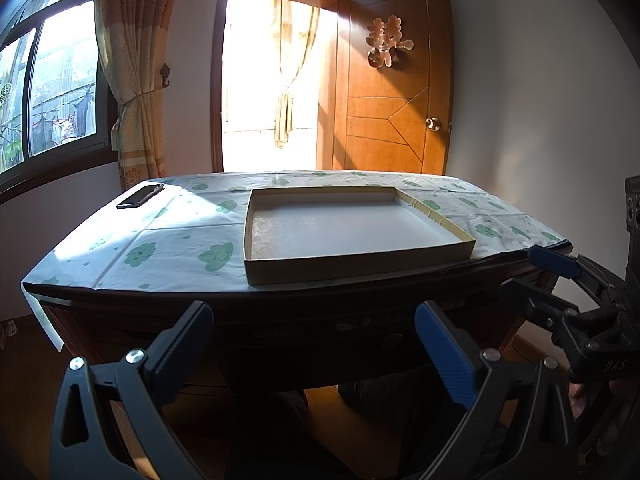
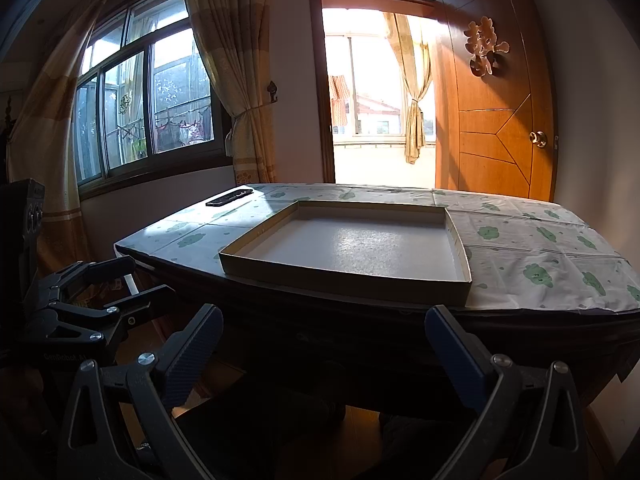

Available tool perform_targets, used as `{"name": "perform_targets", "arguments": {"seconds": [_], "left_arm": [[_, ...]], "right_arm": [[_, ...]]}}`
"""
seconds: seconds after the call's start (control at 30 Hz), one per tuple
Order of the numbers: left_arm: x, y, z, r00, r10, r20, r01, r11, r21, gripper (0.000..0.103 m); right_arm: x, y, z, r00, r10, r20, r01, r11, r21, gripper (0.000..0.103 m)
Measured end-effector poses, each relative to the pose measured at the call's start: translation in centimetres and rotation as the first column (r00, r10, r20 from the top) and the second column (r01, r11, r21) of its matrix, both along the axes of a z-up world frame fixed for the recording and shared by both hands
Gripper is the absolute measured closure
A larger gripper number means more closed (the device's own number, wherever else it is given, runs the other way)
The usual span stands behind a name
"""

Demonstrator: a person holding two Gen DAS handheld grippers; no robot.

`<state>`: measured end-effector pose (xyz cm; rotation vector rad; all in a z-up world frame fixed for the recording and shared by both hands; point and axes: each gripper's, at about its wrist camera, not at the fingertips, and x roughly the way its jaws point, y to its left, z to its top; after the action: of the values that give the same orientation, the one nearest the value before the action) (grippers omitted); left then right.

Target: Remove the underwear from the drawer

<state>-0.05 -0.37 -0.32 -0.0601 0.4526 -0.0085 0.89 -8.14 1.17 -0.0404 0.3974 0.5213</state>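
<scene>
Both the left gripper (image 1: 312, 344) and the right gripper (image 2: 324, 348) hang with jaws spread wide and empty, just in front of the dark bench (image 1: 280, 336), whose drawer front (image 1: 360, 340) sits in shadow below the shallow cardboard tray (image 1: 256, 268) and looks closed. The underwear is not visible, presumably inside that drawer below the tray. As a judgement, it will be light, soft and limp, so a pinch on a bunched fold or waistband should lift it, once the drawer is pulled by its dim central knob (image 1: 394, 338)
</scene>
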Motion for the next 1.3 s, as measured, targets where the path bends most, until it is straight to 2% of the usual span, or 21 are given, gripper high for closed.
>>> {"name": "perform_targets", "arguments": {"seconds": [1.3], "left_arm": [[0.42,0.04,-0.9,1.0,-0.004,-0.02,0.004,1.0,-0.002,0.0]], "right_arm": [[-0.12,0.0,-0.36,1.0,-0.006,0.02,0.006,1.0,-0.016,0.001]]}}
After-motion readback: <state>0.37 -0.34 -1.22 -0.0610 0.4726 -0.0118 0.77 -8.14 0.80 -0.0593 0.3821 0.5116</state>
